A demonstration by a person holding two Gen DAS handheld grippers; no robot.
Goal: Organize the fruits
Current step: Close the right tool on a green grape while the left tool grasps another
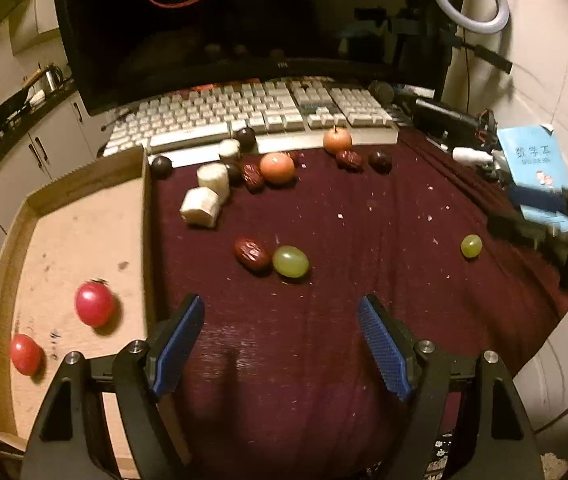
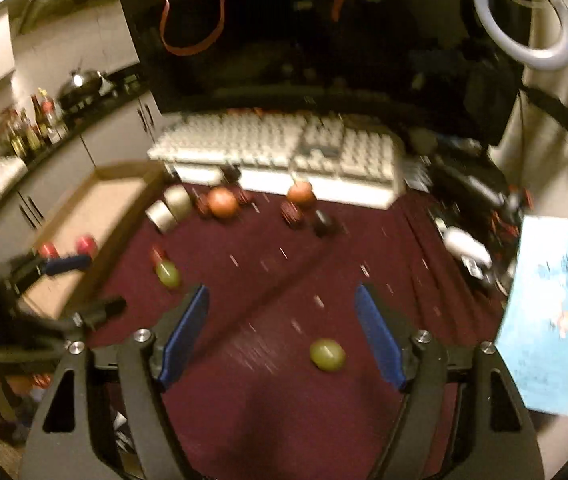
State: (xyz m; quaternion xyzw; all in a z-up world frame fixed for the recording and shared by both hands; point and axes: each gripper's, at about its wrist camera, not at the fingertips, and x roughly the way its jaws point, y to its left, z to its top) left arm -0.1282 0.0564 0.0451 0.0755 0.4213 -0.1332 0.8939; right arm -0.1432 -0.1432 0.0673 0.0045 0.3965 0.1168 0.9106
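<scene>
My left gripper (image 1: pixel 282 310) hangs open and empty over the maroon cloth (image 1: pixel 364 280), just right of the cardboard tray (image 1: pixel 84 216). Two red tomatoes (image 1: pixel 94 304) (image 1: pixel 25 354) lie in the tray. Ahead of the left gripper lie a red date (image 1: pixel 251 254) and a green grape (image 1: pixel 290 261), touching each other. A second green grape (image 2: pixel 327 354) rests on the cloth between the open fingers of my right gripper (image 2: pixel 283 302), untouched. The right gripper (image 1: pixel 556 236) also shows at the right edge of the left wrist view.
Further back lie several white chunks (image 1: pixel 200 207), two orange fruits (image 1: pixel 277 168) (image 1: pixel 337 140), dates and dark round fruits, in front of a white keyboard (image 1: pixel 252 114) and a dark monitor. A blue booklet (image 2: pixel 552 316) and cables sit at the right.
</scene>
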